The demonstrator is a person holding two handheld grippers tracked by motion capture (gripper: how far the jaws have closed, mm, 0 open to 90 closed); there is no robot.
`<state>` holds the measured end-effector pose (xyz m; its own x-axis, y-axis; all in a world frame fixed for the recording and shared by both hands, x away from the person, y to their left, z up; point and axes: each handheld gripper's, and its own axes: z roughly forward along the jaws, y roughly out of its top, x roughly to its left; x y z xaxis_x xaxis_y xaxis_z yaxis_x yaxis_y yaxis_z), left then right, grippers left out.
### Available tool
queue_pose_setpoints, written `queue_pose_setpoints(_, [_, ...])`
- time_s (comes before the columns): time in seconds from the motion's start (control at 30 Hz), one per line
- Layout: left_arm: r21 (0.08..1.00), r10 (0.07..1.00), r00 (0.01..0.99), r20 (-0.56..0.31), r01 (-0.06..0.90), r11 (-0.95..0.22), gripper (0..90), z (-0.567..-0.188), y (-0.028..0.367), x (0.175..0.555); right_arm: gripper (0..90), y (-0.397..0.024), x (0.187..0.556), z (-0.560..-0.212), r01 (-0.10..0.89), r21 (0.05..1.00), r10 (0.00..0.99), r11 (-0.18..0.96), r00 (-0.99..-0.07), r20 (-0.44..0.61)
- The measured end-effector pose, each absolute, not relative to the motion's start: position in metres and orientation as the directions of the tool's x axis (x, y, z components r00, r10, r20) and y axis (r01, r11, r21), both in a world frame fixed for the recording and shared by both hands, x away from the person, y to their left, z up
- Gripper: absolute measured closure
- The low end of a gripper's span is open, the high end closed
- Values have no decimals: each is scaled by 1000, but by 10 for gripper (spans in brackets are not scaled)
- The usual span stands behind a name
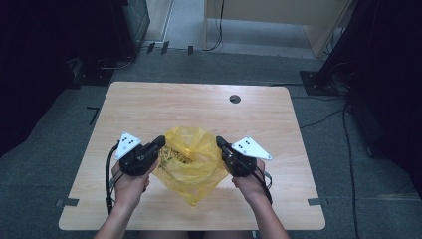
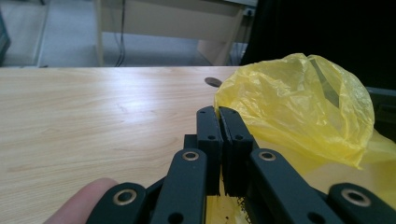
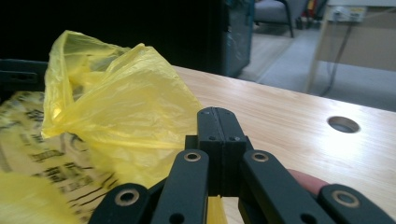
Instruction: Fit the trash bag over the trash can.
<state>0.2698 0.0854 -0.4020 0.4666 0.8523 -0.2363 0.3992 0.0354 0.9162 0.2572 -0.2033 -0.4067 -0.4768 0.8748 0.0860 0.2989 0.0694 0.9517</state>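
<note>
A thin yellow plastic bag [image 1: 189, 159] with black print lies crumpled and puffed up on the middle of the wooden table [image 1: 199, 104]. My left gripper [image 1: 160, 141] is at the bag's left rim, and my right gripper [image 1: 219, 141] is at its right rim. In the left gripper view the jaws [image 2: 219, 112] are pressed together, with yellow film [image 2: 299, 102] caught between them. In the right gripper view the jaws [image 3: 217, 112] are likewise shut, yellow film showing below them, and the bag [image 3: 121, 102] billows to their left.
A round cable hole [image 1: 235, 98] sits near the table's far edge. Bare tabletop lies on all sides of the bag. Beyond the table are a grey carpet, a pale wooden desk [image 1: 278, 15], a dark stand [image 1: 328, 74] at the right, and cables on the floor.
</note>
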Motion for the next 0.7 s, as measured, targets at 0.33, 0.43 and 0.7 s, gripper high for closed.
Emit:
queue_pose_setpoints(0.33, [890, 858, 409, -312, 442, 113, 900, -415, 84, 288, 900, -199, 276, -419, 361, 929, 914, 83, -399, 73])
queue_pose_setpoints(0.43, [861, 822, 402, -404, 470, 194, 900, -419, 90, 292, 900, -198, 279, -426, 396, 915, 911, 76, -400, 98])
queue_pose_setpoints(0.7, [835, 773, 419, -476, 492, 247, 900, -430, 99, 292, 900, -206, 265, -424, 332, 943, 911, 12, -392, 126])
